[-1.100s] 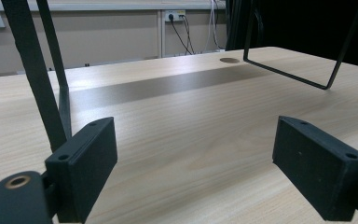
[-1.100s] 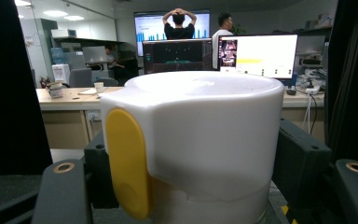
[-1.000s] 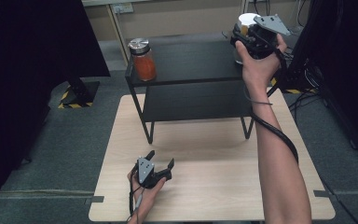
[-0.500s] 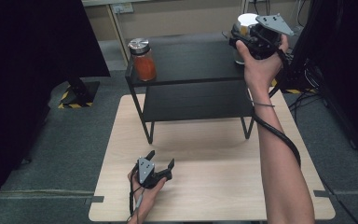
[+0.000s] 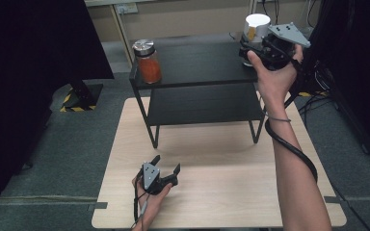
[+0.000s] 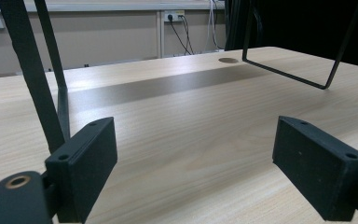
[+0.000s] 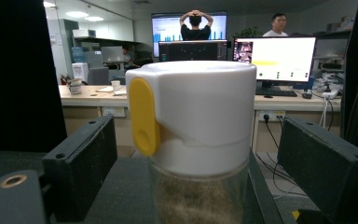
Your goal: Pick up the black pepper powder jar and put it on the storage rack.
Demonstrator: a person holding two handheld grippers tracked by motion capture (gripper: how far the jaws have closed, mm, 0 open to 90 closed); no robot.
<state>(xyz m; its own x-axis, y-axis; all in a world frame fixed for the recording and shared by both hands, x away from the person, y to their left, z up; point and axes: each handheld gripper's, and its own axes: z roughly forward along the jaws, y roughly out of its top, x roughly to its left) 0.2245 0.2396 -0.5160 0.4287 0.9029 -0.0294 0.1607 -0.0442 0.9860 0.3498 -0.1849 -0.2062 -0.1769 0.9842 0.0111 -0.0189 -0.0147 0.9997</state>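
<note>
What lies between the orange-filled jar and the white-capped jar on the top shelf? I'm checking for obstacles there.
Nothing: in the high view the black shelf top is bare between the orange-filled jar and the white-capped jar.

In the high view, the pale wooden tabletop [image 5: 231, 187] lies bare across the lower middle of the frame. The black two-tier metal shelf [image 5: 197, 72] stands on its far half, its thin legs blocking the sides and leaving a low gap beneath. On the shelf's top tier, a steel-lidded glass jar of orange powder [image 5: 147, 61] occupies the upper-left corner and a white-capped clear shaker jar with a yellow tab [image 7: 196, 135] the upper-right; the stretch between them is open.
</note>
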